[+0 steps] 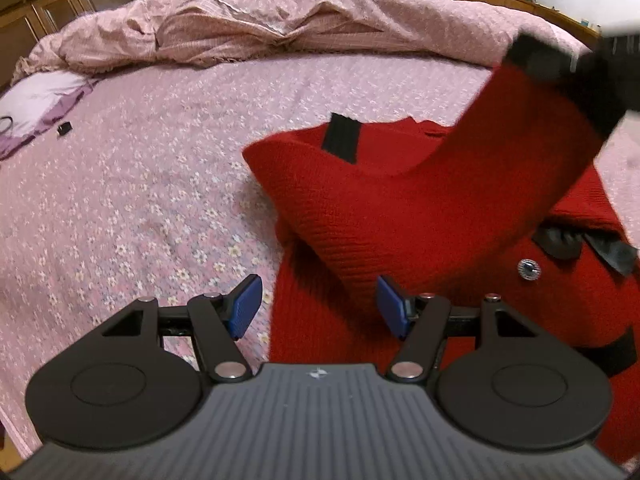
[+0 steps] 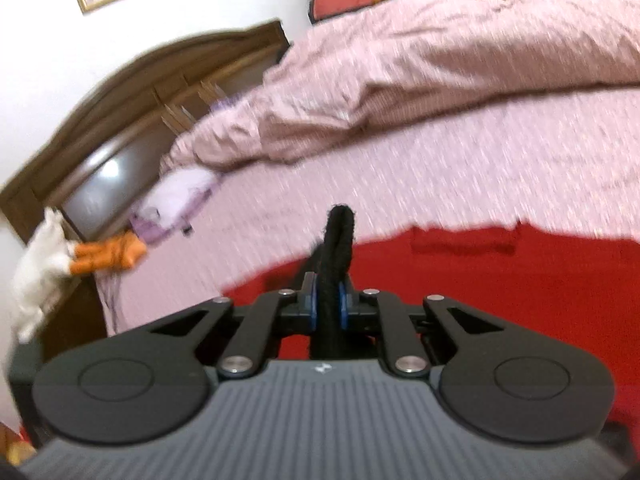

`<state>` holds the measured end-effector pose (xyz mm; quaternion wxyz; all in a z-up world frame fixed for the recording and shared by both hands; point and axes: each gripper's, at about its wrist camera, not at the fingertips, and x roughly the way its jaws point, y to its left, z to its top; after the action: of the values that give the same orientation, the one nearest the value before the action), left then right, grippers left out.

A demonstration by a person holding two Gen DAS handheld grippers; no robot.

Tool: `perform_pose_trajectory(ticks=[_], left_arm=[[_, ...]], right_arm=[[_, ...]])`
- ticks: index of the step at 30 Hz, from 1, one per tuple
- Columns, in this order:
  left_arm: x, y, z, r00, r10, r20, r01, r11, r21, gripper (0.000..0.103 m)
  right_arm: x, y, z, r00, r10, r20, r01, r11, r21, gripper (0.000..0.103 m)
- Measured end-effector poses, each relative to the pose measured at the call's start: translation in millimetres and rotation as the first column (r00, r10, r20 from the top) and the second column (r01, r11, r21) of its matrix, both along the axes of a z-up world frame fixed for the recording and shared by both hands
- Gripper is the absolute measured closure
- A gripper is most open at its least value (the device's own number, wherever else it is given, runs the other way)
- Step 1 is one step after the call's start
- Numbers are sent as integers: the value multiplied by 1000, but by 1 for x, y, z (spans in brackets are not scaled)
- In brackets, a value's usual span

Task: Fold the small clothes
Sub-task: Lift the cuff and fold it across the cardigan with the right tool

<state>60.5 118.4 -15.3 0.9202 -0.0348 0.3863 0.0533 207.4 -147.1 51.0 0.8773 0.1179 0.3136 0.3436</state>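
- Right gripper (image 2: 329, 305): jaws pinching the black cuff (image 2: 338, 236) of the red sweater (image 1: 420, 208), sleeve lifted.
- Left gripper (image 1: 318, 306): jaws spread, empty, over the sweater's near edge on the bed (image 1: 140, 168).

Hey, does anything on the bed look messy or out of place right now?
Mainly the quilt, heaped in a crumpled pile across the far side of the bed. A purple-and-white cloth lies bunched near the headboard. The red cardigan is just mid-fold.
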Motion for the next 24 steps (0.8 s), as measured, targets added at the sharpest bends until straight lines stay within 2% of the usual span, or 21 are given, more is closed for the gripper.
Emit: perform_pose_trajectory(ticks=[4, 6, 11, 15, 19, 21, 24], left_arm=[[14, -2, -9, 1000, 20, -7, -20, 1000, 24, 34], [23, -4, -14, 999, 26, 19, -27, 999, 40, 34], [49, -13, -21, 994, 67, 83, -78, 989, 129, 34], [65, -16, -27, 992, 87, 87, -104, 972, 212, 34], [72, -12, -35, 993, 100, 64, -111, 974, 196, 34], [73, -10, -40, 993, 105, 52, -113, 979, 169, 34], [75, -11, -44, 993, 112, 47, -118, 978, 173, 34]], right_arm=[[13, 8, 36, 1000, 10, 28, -11, 999, 39, 90], [17, 14, 61, 997, 17, 75, -20, 999, 42, 90], [19, 23, 111, 979, 14, 202, -24, 998, 50, 91], [20, 5, 134, 961, -43, 272, 24, 997, 74, 91], [33, -34, 131, 953, -141, 270, 123, 989, 81, 91], [42, -53, 118, 950, -185, 253, 175, 983, 62, 91], [54, -79, 86, 951, -236, 201, 240, 971, 6, 91]])
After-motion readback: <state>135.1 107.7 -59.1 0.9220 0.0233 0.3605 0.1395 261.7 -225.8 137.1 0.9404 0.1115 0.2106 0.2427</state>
